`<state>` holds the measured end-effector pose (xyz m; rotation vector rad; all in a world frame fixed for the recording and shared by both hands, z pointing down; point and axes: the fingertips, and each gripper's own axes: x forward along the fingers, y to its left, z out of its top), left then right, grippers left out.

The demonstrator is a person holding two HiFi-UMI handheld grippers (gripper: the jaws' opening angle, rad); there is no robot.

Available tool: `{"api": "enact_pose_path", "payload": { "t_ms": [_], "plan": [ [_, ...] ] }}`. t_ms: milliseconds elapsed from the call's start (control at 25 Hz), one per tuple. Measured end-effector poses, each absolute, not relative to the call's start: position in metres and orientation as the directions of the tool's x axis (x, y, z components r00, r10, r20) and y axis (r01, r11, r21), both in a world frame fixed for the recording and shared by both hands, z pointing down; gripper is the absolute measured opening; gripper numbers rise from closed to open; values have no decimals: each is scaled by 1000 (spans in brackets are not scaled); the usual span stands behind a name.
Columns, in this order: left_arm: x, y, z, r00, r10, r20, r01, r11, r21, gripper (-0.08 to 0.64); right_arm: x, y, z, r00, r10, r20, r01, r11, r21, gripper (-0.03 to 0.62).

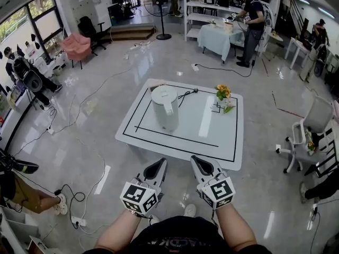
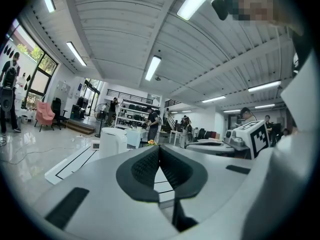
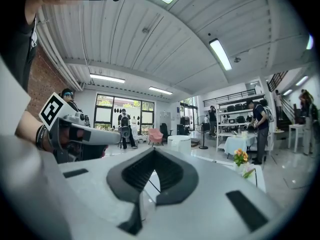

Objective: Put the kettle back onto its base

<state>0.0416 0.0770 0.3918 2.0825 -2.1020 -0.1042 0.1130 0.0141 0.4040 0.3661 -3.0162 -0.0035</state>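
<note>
White kettle (image 1: 165,107) upright on bench (image 1: 222,142), left of centre; flowers (image 1: 223,93) near far right corner. Both closed and empty: left hand-held gripper (image 1: 160,164) and right hand-held gripper (image 1: 196,162), side by side off bench's near edge, well apart from kettle

No print reads clearly — the lettering on the person's dark shirt (image 1: 175,242) is too blurred.

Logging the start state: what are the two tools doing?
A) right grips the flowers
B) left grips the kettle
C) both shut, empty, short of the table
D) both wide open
C: the left tool and right tool sit short of the table, jaws together on nothing; the kettle stands untouched.
</note>
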Motion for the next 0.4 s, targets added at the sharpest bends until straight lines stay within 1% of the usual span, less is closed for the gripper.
{"api": "enact_pose_path", "payload": {
  "t_ms": [400],
  "plan": [
    [43, 65, 387, -7, -998, 69, -987, 18, 162, 3, 113, 3, 400, -968, -234, 89, -233, 972, 18, 2]
  ]
}}
